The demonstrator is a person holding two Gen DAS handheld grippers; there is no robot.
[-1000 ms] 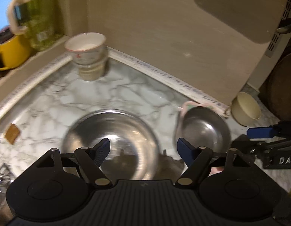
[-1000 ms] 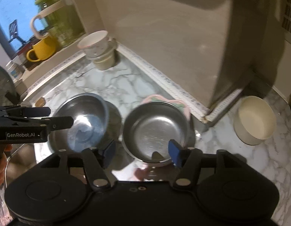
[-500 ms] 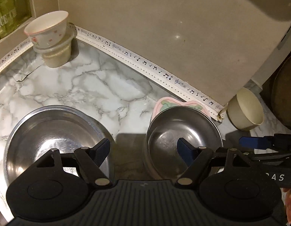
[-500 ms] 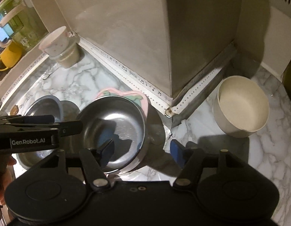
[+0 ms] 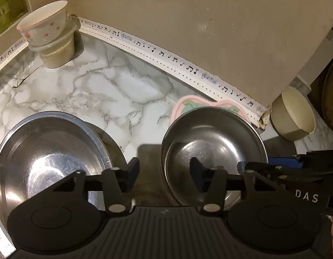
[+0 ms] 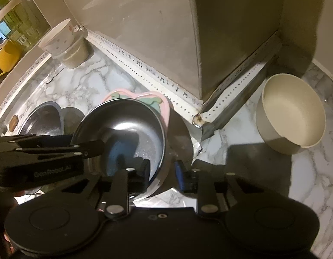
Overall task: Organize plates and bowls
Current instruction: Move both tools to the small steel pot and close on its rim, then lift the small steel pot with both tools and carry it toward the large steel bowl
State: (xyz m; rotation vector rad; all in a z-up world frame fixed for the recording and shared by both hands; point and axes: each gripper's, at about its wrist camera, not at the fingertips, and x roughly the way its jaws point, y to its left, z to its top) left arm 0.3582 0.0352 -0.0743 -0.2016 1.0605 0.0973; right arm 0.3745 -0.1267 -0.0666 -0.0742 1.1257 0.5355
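From the left wrist view, a marble-patterned counter point(image 5: 114, 86) meets a beige wall edged with white tape printed with music notes point(image 5: 183, 64). Far left, a white bowl with red hearts point(image 5: 43, 28) sits nested in a clear container point(image 5: 57, 51). Near left lies a wide, shiny steel bowl point(image 5: 45, 157). To the right, a smaller steel bowl point(image 5: 211, 142) rests on a pink heart-shaped plate point(image 5: 200, 103). A cream bowl point(image 5: 293, 116) sits far right, past the wall corner. The left gripper point(image 5: 164, 170) straddles the smaller bowl's left rim, one finger inside and one outside; its jaws are closing, narrower than half a second ago, and I cannot tell whether the pads press yet. The right gripper point(image 5: 274, 166) reaches in from the right.

From the right wrist view, the smaller steel bowl point(image 6: 132, 129) looks tipped, its right rim between the right gripper point(image 6: 162, 172) fingers, which are closing and were far wider before; firm contact is unclear. The left gripper point(image 6: 95, 146) crosses the bowl's left side. The smooth, round cream bowl point(image 6: 293, 112) stands well apart at right. A yellow mug point(image 6: 5, 58) and green jar point(image 6: 19, 21) sit far left.
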